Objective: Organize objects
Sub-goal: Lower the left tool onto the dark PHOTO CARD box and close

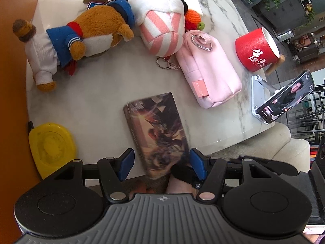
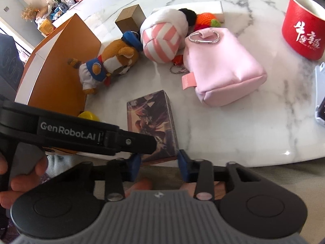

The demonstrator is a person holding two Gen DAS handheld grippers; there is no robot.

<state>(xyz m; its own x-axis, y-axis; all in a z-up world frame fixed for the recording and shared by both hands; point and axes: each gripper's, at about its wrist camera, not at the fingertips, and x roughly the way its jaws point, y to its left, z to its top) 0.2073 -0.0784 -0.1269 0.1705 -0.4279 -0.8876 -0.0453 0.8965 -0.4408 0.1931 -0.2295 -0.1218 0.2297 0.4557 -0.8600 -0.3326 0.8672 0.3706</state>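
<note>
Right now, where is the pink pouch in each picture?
Left wrist view: the pink pouch lies right of centre, beyond the picture box.
Right wrist view: the pink pouch lies right of centre.
Shared landmark: the red cup, on its right in both.

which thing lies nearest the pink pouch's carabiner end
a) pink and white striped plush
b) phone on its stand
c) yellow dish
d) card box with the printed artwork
a, since the pink and white striped plush sits right against the top of the pink pouch beside its carabiner, while the other three lie well away from that end.
</note>
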